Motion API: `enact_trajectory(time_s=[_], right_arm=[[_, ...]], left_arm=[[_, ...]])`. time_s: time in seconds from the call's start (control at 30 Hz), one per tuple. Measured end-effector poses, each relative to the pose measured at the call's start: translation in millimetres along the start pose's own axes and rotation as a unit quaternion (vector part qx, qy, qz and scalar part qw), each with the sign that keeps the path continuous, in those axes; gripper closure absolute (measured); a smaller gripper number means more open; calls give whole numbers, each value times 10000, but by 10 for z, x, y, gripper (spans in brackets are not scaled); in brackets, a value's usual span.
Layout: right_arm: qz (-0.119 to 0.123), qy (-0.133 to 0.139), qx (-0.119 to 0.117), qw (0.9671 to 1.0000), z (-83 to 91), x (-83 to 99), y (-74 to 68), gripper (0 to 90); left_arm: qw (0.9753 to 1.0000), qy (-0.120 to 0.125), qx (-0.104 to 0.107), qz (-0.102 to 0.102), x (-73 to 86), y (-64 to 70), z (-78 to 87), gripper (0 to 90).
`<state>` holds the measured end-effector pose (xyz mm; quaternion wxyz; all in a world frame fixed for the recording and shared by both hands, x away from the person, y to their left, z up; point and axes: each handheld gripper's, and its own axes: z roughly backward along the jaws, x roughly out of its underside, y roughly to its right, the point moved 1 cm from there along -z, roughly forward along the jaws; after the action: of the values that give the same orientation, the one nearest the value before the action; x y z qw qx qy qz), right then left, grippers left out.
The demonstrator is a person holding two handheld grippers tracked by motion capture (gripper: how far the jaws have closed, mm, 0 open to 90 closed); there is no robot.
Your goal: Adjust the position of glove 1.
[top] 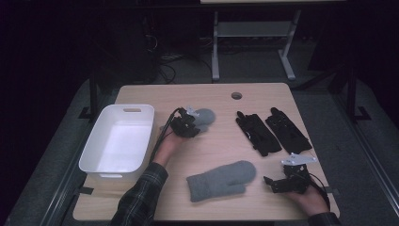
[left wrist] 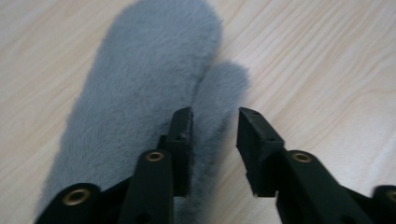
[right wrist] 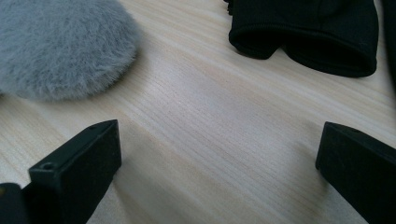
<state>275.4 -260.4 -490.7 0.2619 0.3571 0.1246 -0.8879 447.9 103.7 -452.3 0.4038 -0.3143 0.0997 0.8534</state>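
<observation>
At the near right corner of the desk point(top: 216, 96) the right tool point(top: 272, 182) rests low over the wood, held by a hand point(top: 314, 200) that comes in from the near edge. Its jaws stand wide apart with nothing between them; in the right gripper view only bare wood grain lies in the gap. Just to its left, near the middle of the near edge, a grey mitten point(top: 221, 180) lies flat, its rounded tip pointing right toward that tool and a little apart from it. The fluffy tip point(right wrist: 60, 46) shows at the far left of the right gripper view.

Farther back on the right, two black gloves point(top: 274, 131) lie side by side, cuffs toward the near side and fingers toward the far side. The open cuff of one point(right wrist: 308, 39) shows past the right tool's jaws.

On the left a white bin point(top: 120, 141) sits with a slot handle in its far wall. A plaid sleeve point(top: 141, 195) reaches from the near edge beside it, and its hand point(top: 168, 143) holds the left tool point(top: 197, 126) at a second grey mitten point(top: 205, 117) lying mid-desk. In the left gripper view the jaws are partly open, astride the mitten's thumb point(left wrist: 219, 100), and not closed on it; the left jaw lies over the fur.

A round hole point(top: 236, 95) shows near the far edge of the desk.
</observation>
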Motion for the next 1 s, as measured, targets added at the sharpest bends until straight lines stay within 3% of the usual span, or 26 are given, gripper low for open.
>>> enact_trajectory(time_s=[0.13,0.17,0.3,0.37,0.6,0.77,0.93,0.97,1.0], right_arm=[[-1,0,-1,10000,0,0,0,1],[0,1,0,10000,0,0,0,1],[2,2,0,10000,0,0,1,1],[-2,1,-2,10000,0,0,0,1],[-1,-1,-1,10000,0,0,0,1],[1,1,-1,10000,0,0,1,1],[-2,3,-2,10000,1,0,1,1],[-4,3,-4,10000,1,0,1,1],[0,5,-4,10000,0,0,2,1]], left_arm=[[10000,-42,18,26,26,-10,-48,864],[9999,-22,50,108,29,-11,-52,876],[9999,16,53,126,14,0,-32,892],[9996,112,197,192,-19,41,10,894],[9986,172,507,13,-122,208,27,894],[9963,239,815,-98,-227,471,-52,892],[9950,320,928,-197,-286,554,-48,880],[9948,367,928,-194,-302,551,-28,856],[9950,409,880,-221,-336,519,12,765]])
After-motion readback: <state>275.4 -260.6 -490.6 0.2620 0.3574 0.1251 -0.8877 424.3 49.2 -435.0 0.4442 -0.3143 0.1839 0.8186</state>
